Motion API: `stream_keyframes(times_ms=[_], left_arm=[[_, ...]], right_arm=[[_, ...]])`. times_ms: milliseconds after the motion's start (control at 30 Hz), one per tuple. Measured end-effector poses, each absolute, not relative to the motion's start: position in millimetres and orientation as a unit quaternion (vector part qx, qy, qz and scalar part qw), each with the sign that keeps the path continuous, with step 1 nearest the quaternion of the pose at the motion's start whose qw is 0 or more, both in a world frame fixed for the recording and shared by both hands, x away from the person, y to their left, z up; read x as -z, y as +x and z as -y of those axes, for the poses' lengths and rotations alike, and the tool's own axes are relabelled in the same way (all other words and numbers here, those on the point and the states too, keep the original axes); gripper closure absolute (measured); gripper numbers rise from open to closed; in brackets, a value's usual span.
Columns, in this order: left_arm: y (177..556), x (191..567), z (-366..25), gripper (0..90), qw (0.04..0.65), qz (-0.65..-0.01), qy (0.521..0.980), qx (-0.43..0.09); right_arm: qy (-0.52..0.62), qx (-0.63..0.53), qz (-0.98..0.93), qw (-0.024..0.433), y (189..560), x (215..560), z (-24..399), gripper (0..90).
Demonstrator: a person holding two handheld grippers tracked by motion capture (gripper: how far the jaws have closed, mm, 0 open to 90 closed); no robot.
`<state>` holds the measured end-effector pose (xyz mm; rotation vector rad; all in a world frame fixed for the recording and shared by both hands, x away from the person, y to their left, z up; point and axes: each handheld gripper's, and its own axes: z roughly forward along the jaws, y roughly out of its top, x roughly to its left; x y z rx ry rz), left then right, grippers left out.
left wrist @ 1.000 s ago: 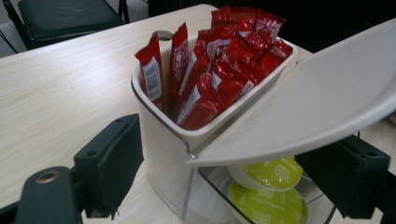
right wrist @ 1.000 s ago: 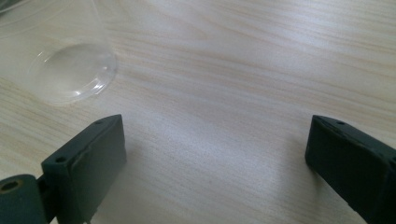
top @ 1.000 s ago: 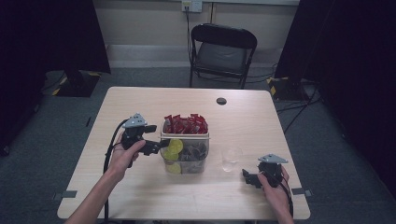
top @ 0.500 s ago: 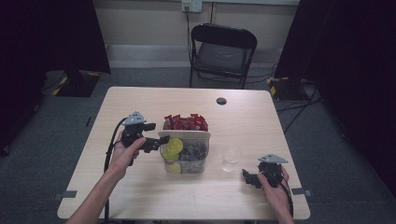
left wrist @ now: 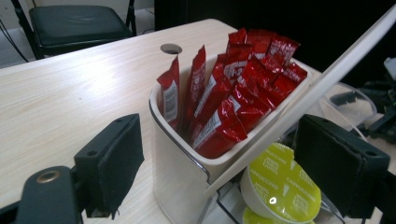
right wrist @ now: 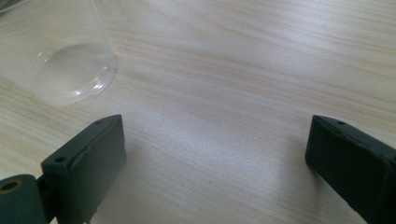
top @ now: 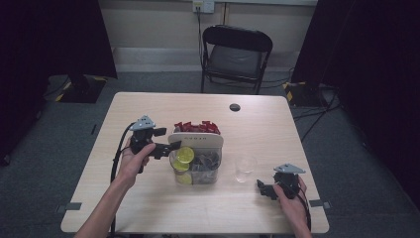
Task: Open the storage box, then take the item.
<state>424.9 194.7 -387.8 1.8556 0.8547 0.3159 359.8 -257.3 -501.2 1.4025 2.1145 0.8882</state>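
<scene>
The table (top: 148,208) is wide and of pale wood; near its middle stands the organizer (top: 198,158), a white holder at the back with a clear bin at the front. The white part holds the red sachets (left wrist: 233,93) upright and packed; the clear part holds the yellow-green capsules (left wrist: 280,184), one of them lying high against the slanted white divider. To the right of the organizer, apart from it, stands a clear plastic cup (top: 245,168). The left gripper (top: 171,147) is at the left side of the organizer, its jaws spread wide, with the top capsule just inside the right jaw; it grips nothing yet. The right gripper (top: 265,188) rests low on the table near the cup, jaws also wide apart and empty. I judge the capsule light, rigid at its rim, with a smooth foil lid that can slip or dent; the best hold seems across the side walls under the rim, with gentle pressure.
</scene>
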Motion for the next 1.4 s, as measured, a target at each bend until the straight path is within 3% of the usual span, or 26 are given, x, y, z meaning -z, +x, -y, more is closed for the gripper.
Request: stream_keyframes(times_ms=[433, 833, 900, 967, 1400], left_arm=[[429, 392, -196, 15.6, 0.487, -0.381, 0.77, -0.156], [432, 391, -197, 13.8, 0.494, -0.385, 0.766, -0.144], [432, 391, -197, 13.8, 0.494, -0.383, 0.767, -0.143], [433, 391, -198, 13.7, 0.492, -0.382, 0.769, -0.14], [432, 390, -197, 14.1, 0.487, -0.382, 0.772, -0.144]], right_arm=[[0.51, -0.319, -0.767, 0.222, 361, 501, 257, 2.6], [0.512, -0.318, -0.766, 0.223, 361, 501, 257, 2.8], [0.512, -0.318, -0.767, 0.221, 361, 500, 258, 4.3], [0.505, -0.317, -0.772, 0.218, 360, 498, 259, 14.9], [0.485, -0.341, -0.781, 0.194, 348, 483, 252, 18.9]])
